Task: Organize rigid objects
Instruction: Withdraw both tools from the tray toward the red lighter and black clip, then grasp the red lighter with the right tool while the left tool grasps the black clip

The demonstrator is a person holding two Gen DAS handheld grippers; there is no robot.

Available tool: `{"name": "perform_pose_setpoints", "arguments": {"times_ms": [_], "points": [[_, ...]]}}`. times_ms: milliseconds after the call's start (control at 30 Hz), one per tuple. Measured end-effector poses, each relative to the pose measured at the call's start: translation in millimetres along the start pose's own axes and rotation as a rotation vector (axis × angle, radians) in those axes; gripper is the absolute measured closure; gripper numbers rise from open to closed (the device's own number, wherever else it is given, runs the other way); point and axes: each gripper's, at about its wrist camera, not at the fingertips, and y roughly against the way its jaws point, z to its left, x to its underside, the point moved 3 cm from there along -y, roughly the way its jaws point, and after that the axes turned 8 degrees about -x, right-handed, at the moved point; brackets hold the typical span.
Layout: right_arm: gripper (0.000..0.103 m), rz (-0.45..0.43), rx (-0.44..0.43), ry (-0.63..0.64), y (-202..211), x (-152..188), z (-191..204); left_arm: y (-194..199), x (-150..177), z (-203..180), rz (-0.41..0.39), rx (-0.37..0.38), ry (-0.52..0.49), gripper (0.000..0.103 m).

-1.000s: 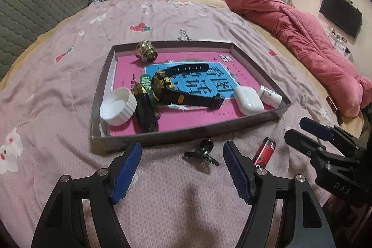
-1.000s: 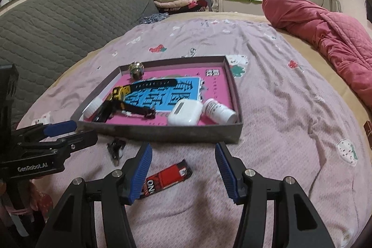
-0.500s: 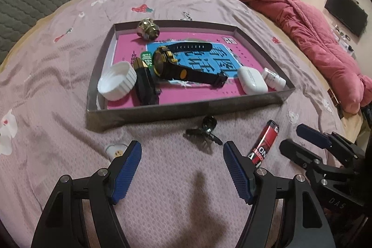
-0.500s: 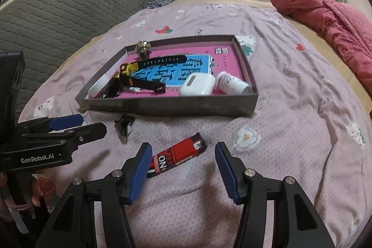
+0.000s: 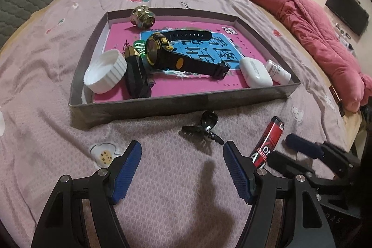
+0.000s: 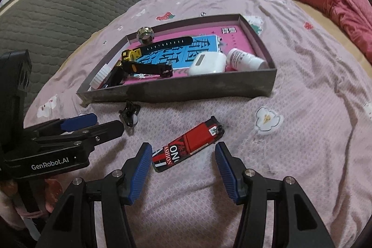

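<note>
Both grippers have dropped closer to the bed: right gripper [image 6: 181, 163], jaws apart, now brackets the lighter [image 6: 188, 147]; left gripper [image 5: 182, 169], likewise apart, nears the clip [image 5: 204, 129] beside the tray's [image 5: 186, 106] near edge.

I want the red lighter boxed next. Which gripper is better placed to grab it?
Right. The right gripper is open with the red lighter lying just ahead between its fingers. The left gripper faces the black clip instead.
</note>
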Motion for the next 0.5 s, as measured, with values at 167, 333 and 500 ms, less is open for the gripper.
{"name": "perform_pose_setpoints", "arguments": {"times_ms": [167, 333, 500], "points": [[0.047, 0.024, -0.048, -0.048, -11, 0, 0, -3, -5, 1, -0.002, 0.003, 0.007, 0.029], [0.047, 0.024, -0.052, -0.069, -22, -6, -2, -10, -9, 10, 0.016, 0.000, 0.044, 0.029], [0.049, 0.032, -0.025, -0.049, -35, -16, -1, -13, -13, 14, 0.015, -0.004, 0.061, 0.029]]}}
